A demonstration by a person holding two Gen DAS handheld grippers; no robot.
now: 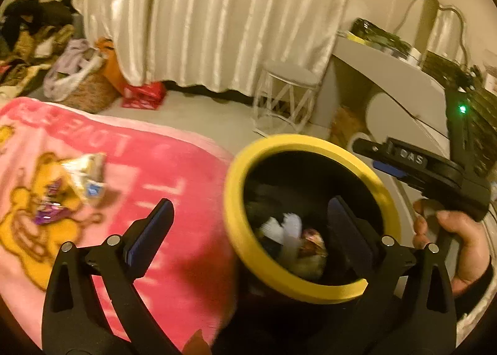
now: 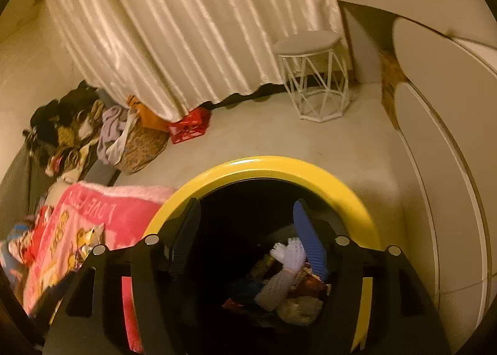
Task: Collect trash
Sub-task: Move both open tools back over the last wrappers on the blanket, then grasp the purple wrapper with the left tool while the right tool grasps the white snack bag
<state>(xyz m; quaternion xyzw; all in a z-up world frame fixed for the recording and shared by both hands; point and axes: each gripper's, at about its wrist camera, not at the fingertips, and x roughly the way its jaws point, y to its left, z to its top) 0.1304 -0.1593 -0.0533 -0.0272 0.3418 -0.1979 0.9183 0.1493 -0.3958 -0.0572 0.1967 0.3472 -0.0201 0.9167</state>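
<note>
two claws over the yellow bin

the left claw (image 1: 251, 231) is spread wide and holds nothing. one of its fingers (image 1: 155, 231) hangs over the pink blanket (image 1: 149, 175). the other finger sits over the dark inside of the bin (image 1: 239, 231). the bin has a yellow rim and a black body, and its near rim runs between the two fingers.

the right claw (image 2: 248, 240) is let go too, with its fingers apart and nothing between them. it points down into the same bin (image 2: 279, 168). both of its fingers are over the dark hole. its blue pad (image 2: 307, 243) is just above the trash.

the trash in the bin (image 2: 285, 277) is a small pile at the bottom, under both claws. there is a white crumpled bit and some shiny wrappers.

more trash is still out on the bed. a pale wrapper (image 1: 87, 178) and a purple wrapper (image 1: 49, 212) lie on the pink blanket, well off to the left of the left claw.

to the right of the left claw, a hand (image 1: 459, 249) holds the black handle of the right claw's tool (image 1: 435, 175).

past the bin, far in front of both claws, there is a white wire stool (image 2: 313, 82) on the floor, next to a long pale curtain (image 2: 186, 29).
</note>
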